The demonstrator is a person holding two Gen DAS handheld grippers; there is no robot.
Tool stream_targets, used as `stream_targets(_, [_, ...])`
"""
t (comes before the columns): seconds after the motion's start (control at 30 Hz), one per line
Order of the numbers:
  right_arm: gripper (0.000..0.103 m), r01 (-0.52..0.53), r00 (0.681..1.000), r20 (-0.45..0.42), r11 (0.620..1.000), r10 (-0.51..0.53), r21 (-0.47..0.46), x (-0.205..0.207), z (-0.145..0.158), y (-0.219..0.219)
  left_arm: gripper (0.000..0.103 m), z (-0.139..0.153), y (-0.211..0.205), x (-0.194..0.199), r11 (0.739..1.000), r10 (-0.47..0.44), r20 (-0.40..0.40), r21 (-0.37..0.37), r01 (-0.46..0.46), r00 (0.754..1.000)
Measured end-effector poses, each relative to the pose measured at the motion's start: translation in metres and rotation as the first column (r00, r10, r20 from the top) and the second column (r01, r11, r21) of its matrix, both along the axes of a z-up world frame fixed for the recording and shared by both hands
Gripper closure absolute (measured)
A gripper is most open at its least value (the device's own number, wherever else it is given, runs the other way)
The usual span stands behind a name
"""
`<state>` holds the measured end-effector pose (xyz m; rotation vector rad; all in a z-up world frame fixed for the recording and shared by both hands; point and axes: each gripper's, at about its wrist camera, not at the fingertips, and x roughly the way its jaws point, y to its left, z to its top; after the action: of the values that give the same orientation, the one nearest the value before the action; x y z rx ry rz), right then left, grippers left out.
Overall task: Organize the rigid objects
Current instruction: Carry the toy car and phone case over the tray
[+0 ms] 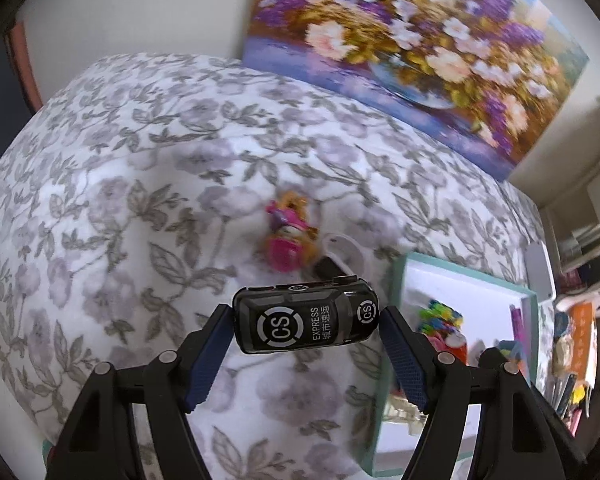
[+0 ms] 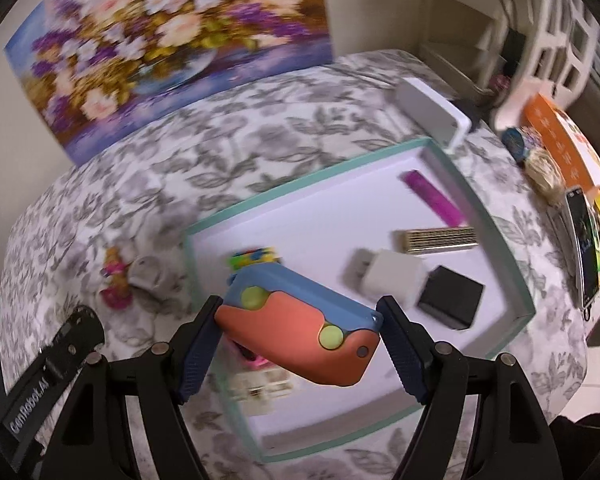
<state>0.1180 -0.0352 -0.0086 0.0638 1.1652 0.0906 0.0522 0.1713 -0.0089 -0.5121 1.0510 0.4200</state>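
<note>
the small pink and orange toy figure (image 1: 290, 232) is motion-blurred; the orange and blue plastic case (image 2: 300, 330) hides part of the teal-rimmed white tray (image 2: 496, 236) floor.

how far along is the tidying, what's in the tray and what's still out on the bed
Partly done. The teal-rimmed tray already holds a purple stick, a white block, a black box and some small colourful toys. In hand: the left gripper holds a black toy car; the right gripper holds an orange-and-blue case over the tray. Left on the bedspread: a pink figurine and a white item beside it.
</note>
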Motion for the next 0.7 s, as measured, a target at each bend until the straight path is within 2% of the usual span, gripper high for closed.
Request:
stream_targets(0.47, [0.025, 0.187, 0.981, -0.045, 0.982, -0.188, -0.033, 0.026, -0.013, -0.104, 0.026, -0.006, -0.089, 0.022, 0.982, -0.184, -0.033, 0.04, 0.186, 0.982])
stream_targets(0.7, [0.025, 0.21, 0.976, -0.061, 0.978, -0.21, -0.016, 0.03, -0.018, -0.121, 0.026, -0.011, -0.126, 0.028, 0.957, -0.271, -0.071, 0.091, 0.277, 0.96])
